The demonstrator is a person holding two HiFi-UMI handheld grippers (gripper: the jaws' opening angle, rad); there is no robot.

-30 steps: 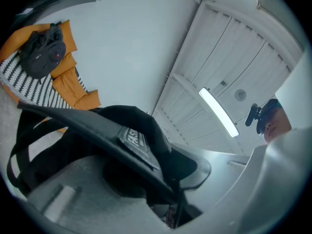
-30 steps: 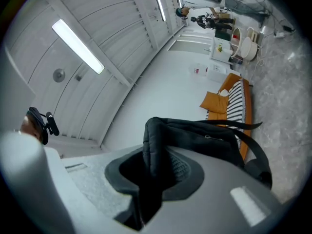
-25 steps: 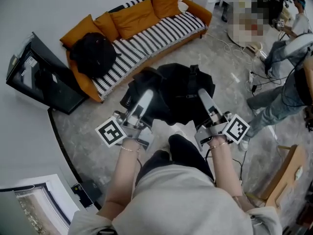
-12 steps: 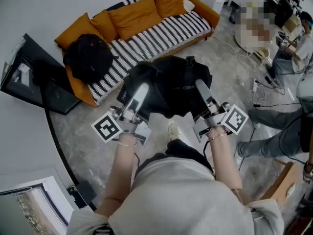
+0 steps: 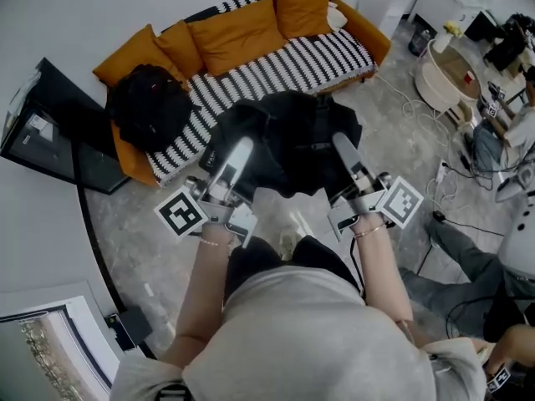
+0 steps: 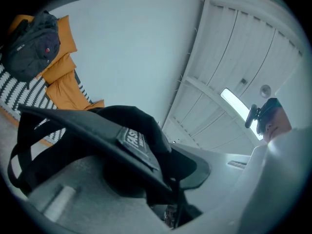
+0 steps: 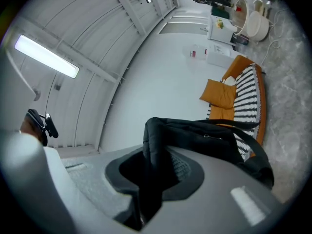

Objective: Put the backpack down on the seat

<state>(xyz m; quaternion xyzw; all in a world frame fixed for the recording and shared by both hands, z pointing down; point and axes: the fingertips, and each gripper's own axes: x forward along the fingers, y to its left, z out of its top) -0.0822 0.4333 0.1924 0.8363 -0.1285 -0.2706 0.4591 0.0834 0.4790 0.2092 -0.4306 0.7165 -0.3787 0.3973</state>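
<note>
Black backpack (image 5: pixel 292 140) hangs in the air before you, short of the striped seat (image 5: pixel 284 65). Your left gripper (image 5: pixel 237 155) and right gripper (image 5: pixel 343 149) each pinch its fabric, likely to share the weight and keep it level.

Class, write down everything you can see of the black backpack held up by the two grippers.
The backpack is black, soft fabric, slumped and folded. It hangs in the air in front of the striped sofa, not yet on it. The left gripper is clamped on a strap bearing a sewn label, the right gripper on a padded fold.
</note>
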